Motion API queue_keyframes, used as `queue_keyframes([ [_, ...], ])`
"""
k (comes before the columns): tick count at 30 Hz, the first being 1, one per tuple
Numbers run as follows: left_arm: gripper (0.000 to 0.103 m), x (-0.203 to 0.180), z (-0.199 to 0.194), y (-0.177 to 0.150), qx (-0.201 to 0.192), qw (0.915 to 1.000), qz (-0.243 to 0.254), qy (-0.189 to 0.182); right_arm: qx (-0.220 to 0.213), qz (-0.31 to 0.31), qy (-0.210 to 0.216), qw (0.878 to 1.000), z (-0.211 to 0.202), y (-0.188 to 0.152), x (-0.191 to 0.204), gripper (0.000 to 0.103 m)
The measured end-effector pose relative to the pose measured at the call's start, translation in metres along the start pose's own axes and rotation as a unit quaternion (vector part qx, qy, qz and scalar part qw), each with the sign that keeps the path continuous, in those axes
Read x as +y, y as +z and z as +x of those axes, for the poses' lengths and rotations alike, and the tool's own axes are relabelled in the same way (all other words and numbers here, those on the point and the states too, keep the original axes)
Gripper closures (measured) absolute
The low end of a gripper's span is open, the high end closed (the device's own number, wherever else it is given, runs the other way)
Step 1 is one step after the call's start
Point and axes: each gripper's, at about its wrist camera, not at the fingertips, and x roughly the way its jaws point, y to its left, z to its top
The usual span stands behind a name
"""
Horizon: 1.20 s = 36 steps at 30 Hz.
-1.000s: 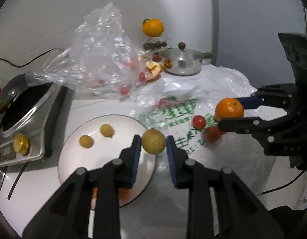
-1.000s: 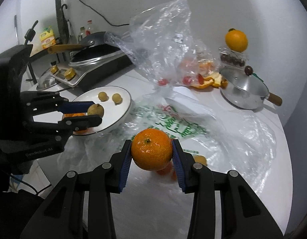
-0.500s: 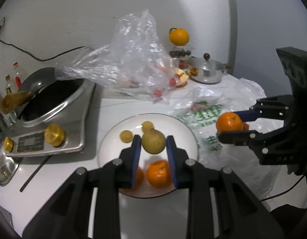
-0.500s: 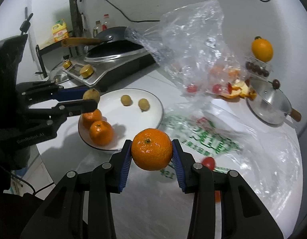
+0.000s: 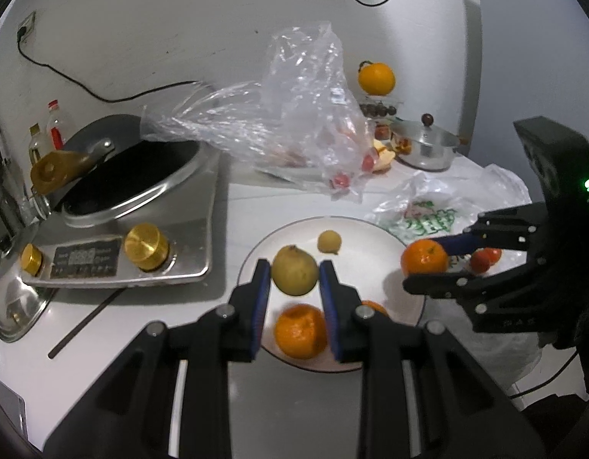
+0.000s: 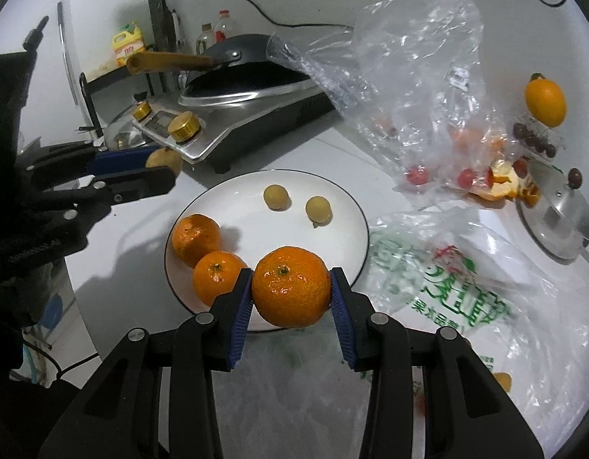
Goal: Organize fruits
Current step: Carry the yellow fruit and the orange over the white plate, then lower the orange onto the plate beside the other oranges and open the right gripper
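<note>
Left gripper point(image 5: 295, 279) pinching a yellow-green fruit point(image 5: 294, 271) above the white plate point(image 5: 371, 229), near the rim on the stove point(image 5: 141, 229) side. Right gripper point(image 6: 291, 292) clamped on an orange point(image 6: 291, 291), held over the plate's near rim in the right wrist view.

On the plate: two oranges point(image 6: 206, 256) side by side, two small yellow fruits point(image 6: 296, 202) further back.

Risks noted:
- Release from height: round fruit likely to bounce, roll off the shallow plate.
- Orange dropped at the rim: may land outside, on the printed plastic bag point(image 6: 439, 283).
- Both grippers converging over one plate: collision of fingers possible.
- Landing on the resting oranges: may knock them off the edge.

Lower before opening; one side at a time advised.
</note>
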Motion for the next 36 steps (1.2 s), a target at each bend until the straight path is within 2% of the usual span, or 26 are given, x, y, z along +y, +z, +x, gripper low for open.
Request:
queue_keyframes([
  [13,0.076,0.014,0.014,-0.003,0.011,0.9998,-0.015,0.000,0.037,-0.001,0.008,0.999,0.034,0.002,-0.001,0.061],
  [36,0.076,0.017,0.011,-0.003,0.008,0.9998,-0.018,-0.002,0.068,-0.024,0.000,0.997,0.045,0.006,0.004,0.061],
])
